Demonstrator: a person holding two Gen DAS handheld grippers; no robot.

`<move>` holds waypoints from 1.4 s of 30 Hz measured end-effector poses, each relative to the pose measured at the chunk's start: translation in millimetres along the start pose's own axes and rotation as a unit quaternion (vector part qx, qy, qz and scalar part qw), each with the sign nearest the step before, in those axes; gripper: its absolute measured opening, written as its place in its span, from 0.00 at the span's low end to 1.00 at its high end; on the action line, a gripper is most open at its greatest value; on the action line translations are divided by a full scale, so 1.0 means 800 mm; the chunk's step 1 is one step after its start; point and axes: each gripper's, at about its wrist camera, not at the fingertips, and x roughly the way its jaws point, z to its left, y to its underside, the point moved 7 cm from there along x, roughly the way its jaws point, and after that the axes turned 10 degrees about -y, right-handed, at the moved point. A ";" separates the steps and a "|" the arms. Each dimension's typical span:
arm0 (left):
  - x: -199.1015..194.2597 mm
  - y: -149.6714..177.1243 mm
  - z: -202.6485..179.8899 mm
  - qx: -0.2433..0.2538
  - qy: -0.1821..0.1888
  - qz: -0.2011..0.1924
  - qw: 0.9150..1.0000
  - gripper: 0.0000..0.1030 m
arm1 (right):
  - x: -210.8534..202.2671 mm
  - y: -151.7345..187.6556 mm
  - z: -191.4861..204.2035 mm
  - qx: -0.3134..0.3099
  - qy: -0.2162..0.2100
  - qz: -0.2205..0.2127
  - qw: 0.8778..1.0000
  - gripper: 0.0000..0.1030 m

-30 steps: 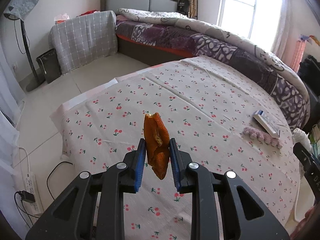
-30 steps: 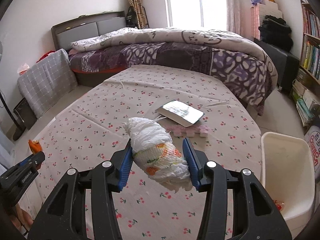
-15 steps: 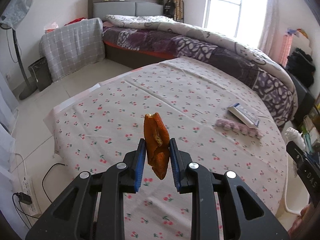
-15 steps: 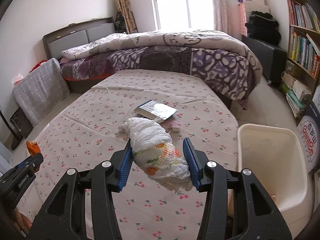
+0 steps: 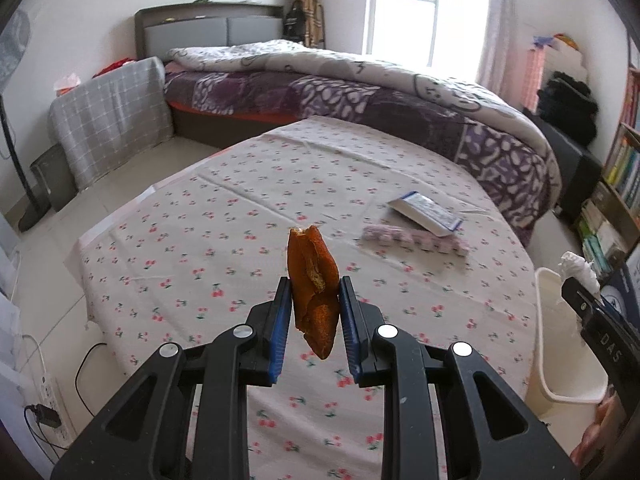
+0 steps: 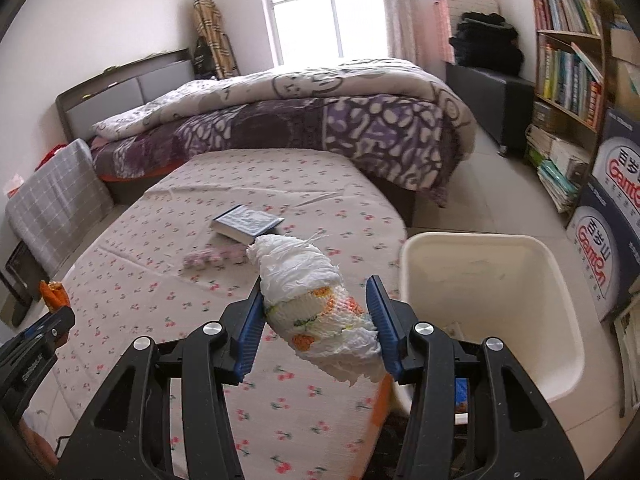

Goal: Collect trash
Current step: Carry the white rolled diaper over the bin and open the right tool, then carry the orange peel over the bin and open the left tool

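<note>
My left gripper (image 5: 314, 326) is shut on an orange peel (image 5: 313, 286) and holds it above the cherry-print tablecloth (image 5: 240, 240). My right gripper (image 6: 318, 322) is shut on a crumpled white paper towel with an orange print (image 6: 316, 300), held over the table's right edge beside the cream trash bin (image 6: 486, 304). The bin also shows in the left wrist view (image 5: 560, 364) at the far right, where the right gripper (image 5: 588, 304) and its towel appear. The left gripper with the peel shows at the left edge of the right wrist view (image 6: 52, 300).
A book (image 6: 246, 222) and a strip of pink foam (image 6: 212, 258) lie on the table's far half. A bed with a purple quilt (image 6: 320, 120) stands behind. A bookshelf (image 6: 572, 72) and printed cartons (image 6: 608, 216) stand right of the bin.
Both grippers have swung to the right with their loads. The trash bin has come closer in the right wrist view and has entered the left wrist view.
</note>
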 end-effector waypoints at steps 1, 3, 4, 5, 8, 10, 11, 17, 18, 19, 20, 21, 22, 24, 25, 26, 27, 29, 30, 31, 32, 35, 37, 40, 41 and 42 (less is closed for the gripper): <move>-0.002 0.000 -0.005 0.003 0.002 -0.001 1.000 0.24 | -0.002 0.000 -0.006 0.003 0.003 -0.001 1.000 0.45; -0.007 0.001 -0.017 0.011 0.008 -0.002 1.000 0.24 | -0.006 0.000 -0.016 0.007 0.008 -0.003 1.000 0.45; -0.009 0.001 -0.023 0.015 0.011 -0.004 1.000 0.24 | -0.009 0.000 -0.025 0.012 0.012 -0.005 1.000 0.45; -0.012 0.002 -0.028 0.019 0.013 -0.005 1.000 0.24 | -0.011 0.000 -0.029 0.015 0.014 -0.006 1.000 0.46; -0.017 0.003 -0.045 0.031 0.020 -0.008 0.999 0.24 | -0.017 0.000 -0.050 0.026 0.026 -0.009 0.999 0.46; -0.021 0.004 -0.058 0.039 0.027 -0.008 0.999 0.24 | -0.021 0.000 -0.067 0.036 0.035 -0.012 0.999 0.46; -0.022 0.005 -0.063 0.042 0.030 -0.008 0.999 0.24 | -0.022 -0.001 -0.074 0.039 0.039 -0.012 0.998 0.46; -0.033 0.007 -0.105 0.071 0.048 -0.014 0.996 0.24 | -0.030 -0.002 -0.130 0.069 0.074 -0.015 0.995 0.46; -0.035 0.008 -0.114 0.077 0.052 -0.015 0.996 0.24 | -0.030 -0.002 -0.140 0.075 0.079 -0.015 0.994 0.46; -0.037 0.008 -0.121 0.082 0.055 -0.016 0.995 0.24 | -0.031 -0.002 -0.151 0.082 0.086 -0.014 0.993 0.46; -0.038 0.008 -0.127 0.087 0.058 -0.016 0.994 0.24 | -0.032 -0.002 -0.163 0.090 0.094 -0.012 0.991 0.47; -0.039 0.009 -0.136 0.092 0.062 -0.017 0.994 0.24 | -0.032 -0.002 -0.173 0.096 0.099 -0.011 0.990 0.47; -0.040 0.009 -0.142 0.096 0.065 -0.017 0.993 0.24 | -0.032 -0.001 -0.180 0.101 0.104 -0.010 0.989 0.47; -0.043 0.009 -0.158 0.104 0.072 -0.017 0.992 0.24 | -0.034 0.001 -0.198 0.113 0.114 -0.007 0.987 0.48; -0.046 0.008 -0.169 0.110 0.078 -0.018 0.991 0.24 | -0.035 0.003 -0.209 0.120 0.120 -0.005 0.986 0.48; -0.048 0.008 -0.177 0.115 0.081 -0.019 0.990 0.24 | -0.036 0.005 -0.219 0.127 0.124 -0.003 0.984 0.48; -0.051 0.008 -0.186 0.120 0.085 -0.021 0.989 0.24 | -0.037 0.007 -0.230 0.135 0.130 0.000 0.982 0.49; -0.057 0.007 -0.208 0.132 0.098 -0.024 0.986 0.24 | -0.041 0.010 -0.246 0.145 0.141 0.002 0.979 0.56; -0.061 0.007 -0.219 0.138 0.103 -0.026 0.985 0.24 | -0.045 0.012 -0.257 0.153 0.149 0.000 0.977 0.60; -0.065 0.007 -0.231 0.145 0.109 -0.029 0.983 0.24 | -0.048 0.013 -0.263 0.158 0.153 -0.002 0.976 0.62; -0.069 0.007 -0.243 0.152 0.116 -0.031 0.981 0.24 | -0.051 0.015 -0.270 0.163 0.158 -0.002 0.974 0.67; -0.076 0.008 -0.275 0.162 0.135 -0.028 0.977 0.24 | -0.062 0.020 -0.295 0.180 0.176 -0.005 0.968 0.73; -0.080 0.009 -0.296 0.167 0.147 -0.025 0.975 0.24 | -0.070 0.024 -0.312 0.191 0.191 -0.007 0.963 0.80; -0.081 0.011 -0.325 0.173 0.162 -0.014 0.971 0.24 | -0.081 0.031 -0.332 0.204 0.205 -0.007 0.957 0.84; -0.080 0.013 -0.335 0.175 0.167 -0.009 0.970 0.24 | -0.083 0.033 -0.338 0.207 0.208 -0.007 0.956 0.85; -0.080 0.015 -0.342 0.177 0.171 -0.005 0.969 0.24 | -0.087 0.036 -0.346 0.212 0.214 -0.008 0.954 0.86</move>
